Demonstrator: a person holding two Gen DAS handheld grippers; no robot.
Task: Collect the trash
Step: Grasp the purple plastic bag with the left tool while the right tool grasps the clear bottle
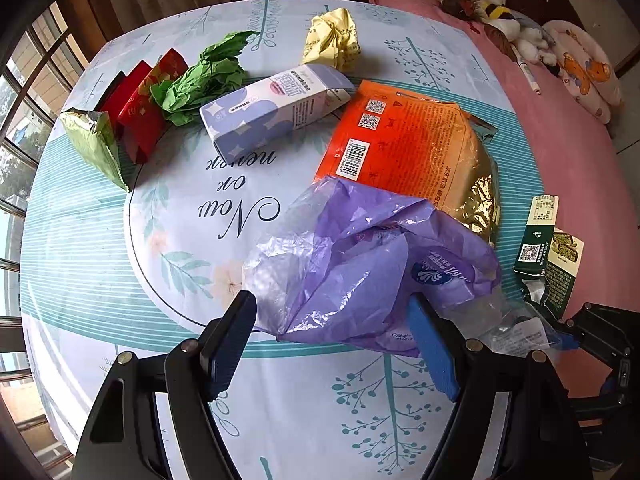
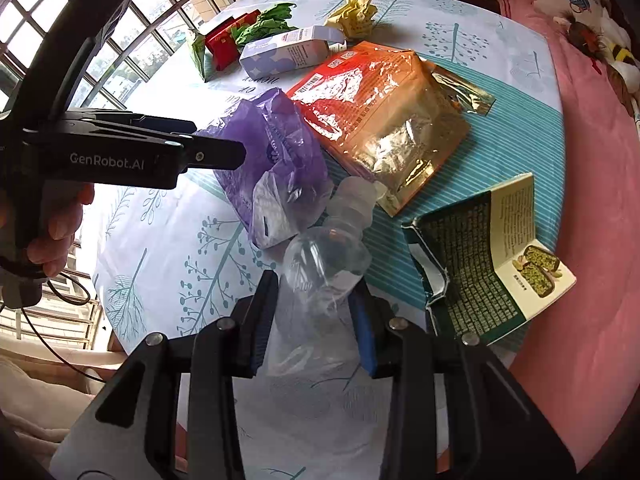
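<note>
Left gripper (image 1: 332, 332): my jaws spread wide, straddling crumpled purple plastic bag (image 1: 360, 256) on bench (image 1: 100, 240), nothing clamped.

Right gripper (image 2: 316, 316): jaws bracketed clear crushed plastic bottle (image 2: 328, 252); contact unclear, cannot tell if clenched.

Judged bottle positioned by bag mouth for bagging.

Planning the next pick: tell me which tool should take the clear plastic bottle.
Right. The right tool already straddles the clear plastic bottle, fingers open on either side of it. The left tool is open around the purple plastic bag instead.
</note>
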